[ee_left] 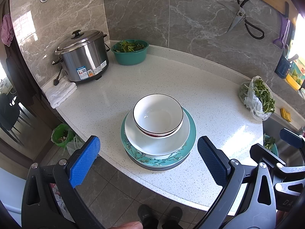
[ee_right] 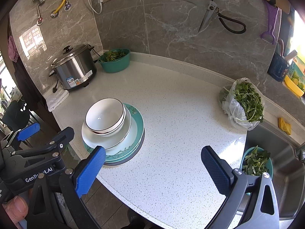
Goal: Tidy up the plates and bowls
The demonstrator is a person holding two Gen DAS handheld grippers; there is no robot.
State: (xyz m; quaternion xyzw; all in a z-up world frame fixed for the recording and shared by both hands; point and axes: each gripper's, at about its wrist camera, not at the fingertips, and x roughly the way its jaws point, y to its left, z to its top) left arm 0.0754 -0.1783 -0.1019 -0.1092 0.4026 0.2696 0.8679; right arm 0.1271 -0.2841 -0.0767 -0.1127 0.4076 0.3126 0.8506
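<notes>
- Two bowls (ee_left: 158,114) sit nested on a white plate (ee_left: 156,143) and teal plate (ee_left: 186,147), one stack near the worktop (ee_left: 209,105) front edge.
- Stacking looks finished; next move is probably backing away.
- Left gripper (ee_left: 147,164): jaws wide apart, empty, short of the stack.
- Right gripper (ee_right: 152,171): jaws released, empty, beside the stack.

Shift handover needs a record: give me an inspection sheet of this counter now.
Surface: white speckled countertop, dry-looking.
Job's things: bowls nested on white plate, atop teal floral plate and dark plate beneath.
Clutter: rice cooker, green basin of greens, bagged greens, folded towel.
Grippers: left gripper and right gripper open, holding nothing.
Cables: white plug lead on wall.
Surroundings: scissors hanging, sink at right.
</notes>
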